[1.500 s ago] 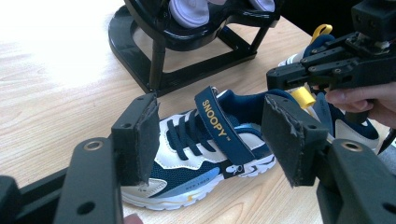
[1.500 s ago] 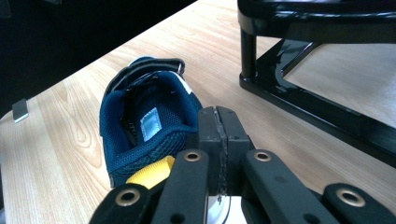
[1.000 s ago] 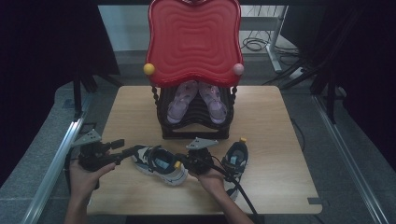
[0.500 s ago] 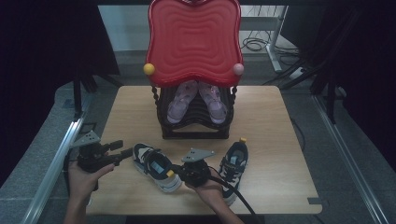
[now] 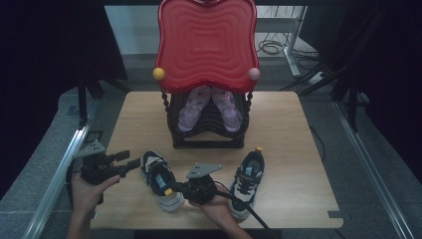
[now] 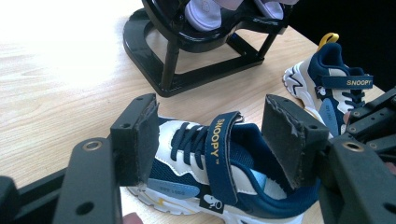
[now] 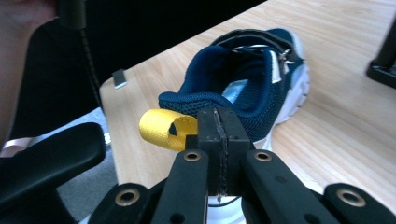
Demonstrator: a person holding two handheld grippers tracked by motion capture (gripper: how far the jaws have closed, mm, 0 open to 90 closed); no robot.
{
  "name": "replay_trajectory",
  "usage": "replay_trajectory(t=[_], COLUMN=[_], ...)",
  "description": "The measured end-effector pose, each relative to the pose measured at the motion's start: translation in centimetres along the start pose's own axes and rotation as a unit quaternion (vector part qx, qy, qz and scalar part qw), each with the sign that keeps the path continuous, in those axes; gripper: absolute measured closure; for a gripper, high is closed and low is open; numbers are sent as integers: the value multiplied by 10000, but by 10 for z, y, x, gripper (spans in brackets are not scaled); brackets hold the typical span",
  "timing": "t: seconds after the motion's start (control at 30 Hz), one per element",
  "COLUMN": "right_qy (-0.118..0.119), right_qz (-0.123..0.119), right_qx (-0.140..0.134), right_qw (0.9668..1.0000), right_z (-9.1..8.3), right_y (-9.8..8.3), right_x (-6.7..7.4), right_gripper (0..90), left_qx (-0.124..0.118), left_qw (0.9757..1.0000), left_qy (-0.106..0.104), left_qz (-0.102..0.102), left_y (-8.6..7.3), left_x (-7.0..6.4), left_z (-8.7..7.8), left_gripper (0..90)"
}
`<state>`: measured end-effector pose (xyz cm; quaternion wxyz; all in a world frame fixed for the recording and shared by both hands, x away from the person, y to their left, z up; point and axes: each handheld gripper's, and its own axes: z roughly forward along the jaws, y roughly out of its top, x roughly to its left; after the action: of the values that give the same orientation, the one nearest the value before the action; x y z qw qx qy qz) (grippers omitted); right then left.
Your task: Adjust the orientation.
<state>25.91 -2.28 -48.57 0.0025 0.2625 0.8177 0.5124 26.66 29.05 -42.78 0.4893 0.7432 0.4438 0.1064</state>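
1. Gripping the heel of the left navy sneaker, the right gripper has its jaws pressed fully together; in the right gripper view they meet at the heel collar beside the yellow pull loop. Whether fabric is actually caught between the pads cannot be told, so that pinch should be confirmed before any pull.
2. From the high view, this sneaker lies near the table's front edge at about 7 o'clock from the black shoe rack, toe toward the rack and heel at the right gripper.
3. At 9 o'clock from the sneaker, the left gripper stands with jaws wide apart and empty; in the left gripper view its pads frame the strap marked SNOOPY without touching it.
4. A good next move, by judgement, is to steady the heel low and level while the left jaws close on the shoe's midsection, since a one-point heel grip may let the toe swing.
5. At 3 o'clock, the other navy sneaker lies just beside the right hand; the trailing cable should stay clear of it.
6. Farther back, the rack already holds a pair of lilac shoes under the red tray, so any lift toward it needs a free tier.
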Motion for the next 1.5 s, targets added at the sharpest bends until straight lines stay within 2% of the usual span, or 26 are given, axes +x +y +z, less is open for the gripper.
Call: replay_trajectory(t=[0.43, 0.73, 0.8, 0.93, 1.0, 1.23, 1.5], right_qy=[283, 465, 423, 77, -16, 30, 270], right_qz=[-92, -227, -232, -86, -45, -34, -126], right_qx=[-40, -32, -11, 32, 80, 173, 180], right_qw=[9995, 9987, 9988, 9999, 10000, 9998, 9994], right_z=[16, 31, 31, 25, 26, 39, 49], right_y=[-7, -5, -6, -7, -8, -11, -10], right_x=[11, 18, 17, 7, 1, -2, 6], right_gripper=[895, 896, 897, 898, 899, 899, 899], left_qx=[41, 41, 38, 38, 39, 53, 4], left_qw=[10000, 10000, 10000, 10000, 10000, 10000, 9999], left_qy=[-5, -9, -7, 7, 7, 19, 30], left_qz=[-15, -38, -31, -56, -58, -72, -108], left_y=[-1, -2, -3, -4, -4, -5, -6], left_x=[1, 2, 2, 4, 4, 6, 9], left_z=[2, 2, 1, 0, 0, 0, -3], left_gripper=[373, 371, 371, 371, 371, 371, 371])
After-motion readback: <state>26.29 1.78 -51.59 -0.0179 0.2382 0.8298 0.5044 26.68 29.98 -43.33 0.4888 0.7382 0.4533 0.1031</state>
